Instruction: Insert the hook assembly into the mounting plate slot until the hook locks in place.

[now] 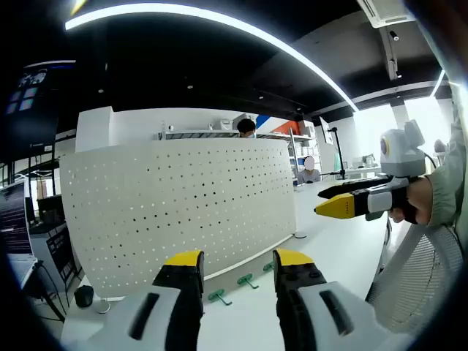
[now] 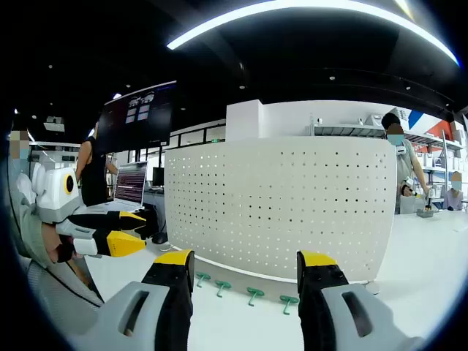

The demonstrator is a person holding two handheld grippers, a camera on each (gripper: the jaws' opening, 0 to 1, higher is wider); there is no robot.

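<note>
Both tools are spread and carry nothing. The left tool [image 1: 238, 267] and right tool [image 2: 248, 270] face the upright pegboard [image 2: 278, 205] on the white desk [image 2: 241, 322]. Four green hooks [image 2: 254, 294] lie in a row just before its foot. Pick one hook by its stem, then align its prongs squarely with the holes.

Green hooks [image 1: 219, 296] partly hidden behind left tool [image 1: 238, 274] jaws; hook shapes too small to resolve.
</note>
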